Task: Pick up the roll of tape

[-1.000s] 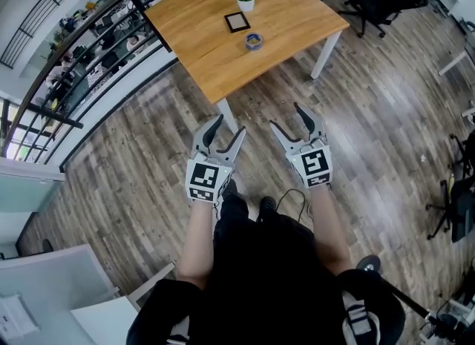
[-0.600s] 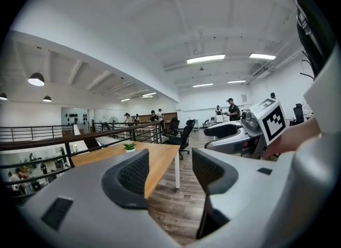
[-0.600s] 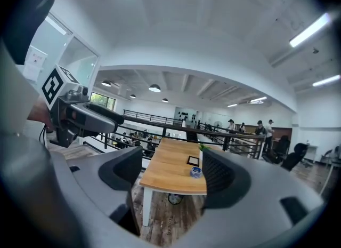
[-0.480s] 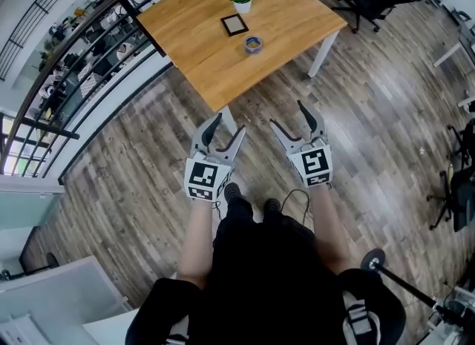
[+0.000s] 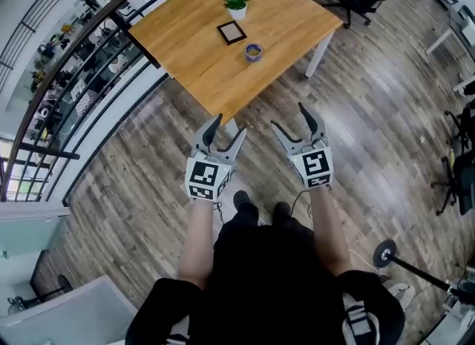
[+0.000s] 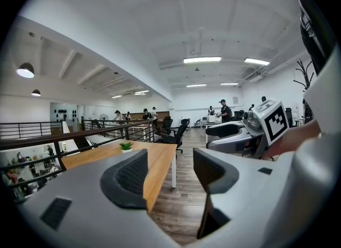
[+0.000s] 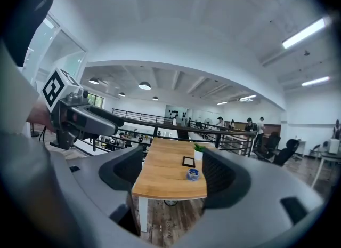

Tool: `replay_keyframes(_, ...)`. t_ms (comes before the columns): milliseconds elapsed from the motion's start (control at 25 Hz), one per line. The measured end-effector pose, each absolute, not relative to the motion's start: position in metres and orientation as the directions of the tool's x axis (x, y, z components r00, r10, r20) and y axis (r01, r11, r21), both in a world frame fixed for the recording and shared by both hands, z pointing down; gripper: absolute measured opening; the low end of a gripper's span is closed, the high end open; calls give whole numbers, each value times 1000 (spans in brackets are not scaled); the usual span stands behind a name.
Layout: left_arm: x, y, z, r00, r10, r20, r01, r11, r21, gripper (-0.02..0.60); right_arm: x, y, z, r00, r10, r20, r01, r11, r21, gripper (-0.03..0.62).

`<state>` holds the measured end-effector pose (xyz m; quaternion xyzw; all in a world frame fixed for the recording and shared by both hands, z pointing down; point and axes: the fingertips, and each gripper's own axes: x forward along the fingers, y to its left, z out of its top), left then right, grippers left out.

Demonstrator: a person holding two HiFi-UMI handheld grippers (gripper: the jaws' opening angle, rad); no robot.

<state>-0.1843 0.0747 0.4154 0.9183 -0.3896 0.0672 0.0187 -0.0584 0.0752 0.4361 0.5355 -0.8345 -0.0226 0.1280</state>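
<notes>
The left gripper holds nothing and its jaws are opening; the right gripper gapes wide, also empty. Both hang over the wood floor. Ahead, well apart from them, is the wooden table with a potted plant, a dark frame and the roll of tape.

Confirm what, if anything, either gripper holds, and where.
Nothing held. Left gripper: jaws opening, empty. Right gripper: open, empty. The blue roll of tape lies untouched on the light wooden table.
</notes>
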Motion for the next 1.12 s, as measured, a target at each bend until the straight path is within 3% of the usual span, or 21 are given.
replay_keyframes(1120, -216, 35, 430, 801, -580, 149, -583, -812, -29, 274, -83, 51, 457, -208, -961, 182, -960, 236, 148, 347)
